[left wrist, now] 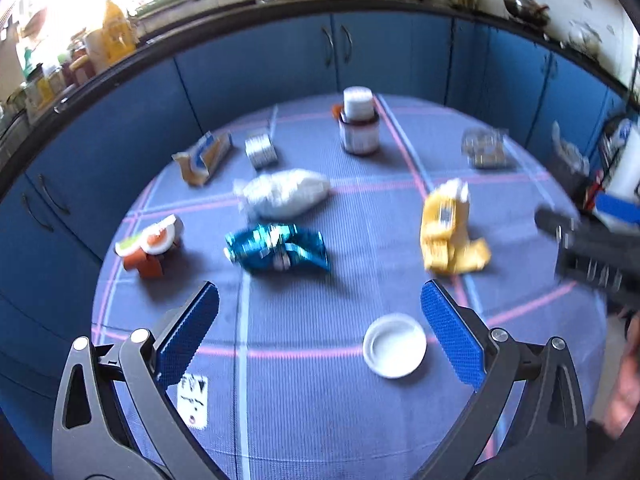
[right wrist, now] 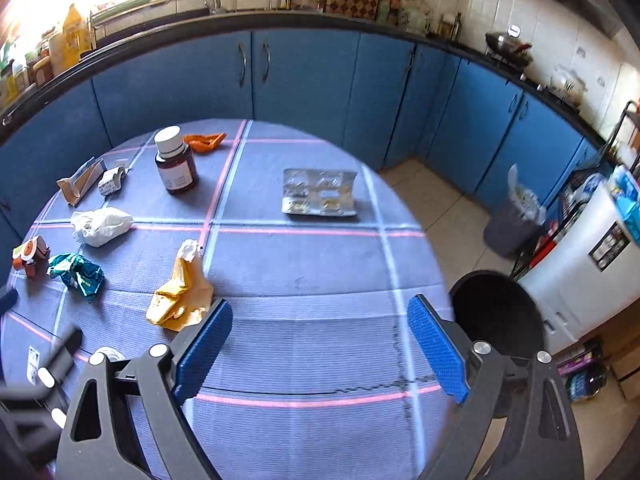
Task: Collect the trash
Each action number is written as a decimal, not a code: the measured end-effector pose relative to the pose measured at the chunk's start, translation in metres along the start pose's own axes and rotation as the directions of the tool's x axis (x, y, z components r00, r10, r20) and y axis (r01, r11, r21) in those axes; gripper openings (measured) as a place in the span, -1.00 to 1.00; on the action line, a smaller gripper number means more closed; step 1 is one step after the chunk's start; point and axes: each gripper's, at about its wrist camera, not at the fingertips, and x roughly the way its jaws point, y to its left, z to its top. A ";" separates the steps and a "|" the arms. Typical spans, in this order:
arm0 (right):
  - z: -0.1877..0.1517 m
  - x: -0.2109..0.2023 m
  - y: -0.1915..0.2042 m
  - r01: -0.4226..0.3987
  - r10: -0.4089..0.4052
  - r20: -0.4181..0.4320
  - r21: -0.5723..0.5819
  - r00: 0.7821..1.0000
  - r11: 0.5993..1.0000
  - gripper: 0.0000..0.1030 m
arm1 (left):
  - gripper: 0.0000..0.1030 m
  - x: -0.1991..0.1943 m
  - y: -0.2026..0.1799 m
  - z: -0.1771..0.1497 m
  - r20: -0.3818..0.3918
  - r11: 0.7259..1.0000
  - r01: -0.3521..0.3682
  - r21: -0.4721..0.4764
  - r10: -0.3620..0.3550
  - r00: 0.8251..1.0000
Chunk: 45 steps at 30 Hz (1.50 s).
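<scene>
Trash lies scattered on the round blue checked table (left wrist: 320,420). In the left wrist view my left gripper (left wrist: 320,296) hangs open and empty above the cloth, just short of a teal wrapper (left wrist: 276,246). A white lid (left wrist: 394,346) lies by its right finger and a crumpled yellow wrapper (left wrist: 448,232) is further right. My right gripper (right wrist: 320,308) is open and empty over bare cloth, with the yellow wrapper (right wrist: 180,296) beside its left finger. A blister pack (right wrist: 320,192) lies ahead of it. A black bin (right wrist: 496,320) stands at the table's right edge.
Also on the table are a white crumpled bag (left wrist: 284,194), a brown bottle with a white cap (left wrist: 358,124), a torn carton (left wrist: 204,156), an orange cup piece (left wrist: 150,246) and an orange wrapper (right wrist: 204,141). Blue cabinets (right wrist: 304,76) ring the table. A lined grey bin (right wrist: 516,220) stands on the floor.
</scene>
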 end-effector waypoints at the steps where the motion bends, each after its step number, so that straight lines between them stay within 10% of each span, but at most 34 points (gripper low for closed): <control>1: 0.001 0.004 0.001 -0.019 0.020 -0.021 0.007 1.000 1.000 0.52 | 0.93 0.003 -0.001 -0.003 -0.011 1.000 0.008 0.003 -0.008 1.000; 21: 0.003 0.032 0.063 -0.200 0.187 -0.119 -0.110 0.975 0.974 0.28 | 0.58 0.031 0.019 -0.022 -0.089 0.998 0.022 -0.058 -0.027 0.996; 28: 0.007 0.045 0.079 -0.214 0.194 -0.136 -0.147 0.972 0.966 0.27 | -0.10 0.032 0.027 -0.018 -0.072 0.996 0.043 -0.080 -0.049 0.996; 38: 0.002 0.048 0.087 -0.216 0.191 -0.149 -0.179 0.970 0.960 -0.84 | -0.86 0.032 0.032 -0.015 -0.071 0.988 0.099 -0.121 -0.109 0.992; 45: -0.005 0.028 0.082 -0.214 0.196 -0.106 -0.194 0.975 0.957 -0.95 | -0.86 0.021 0.035 -0.015 -0.041 0.984 0.108 -0.144 -0.115 0.993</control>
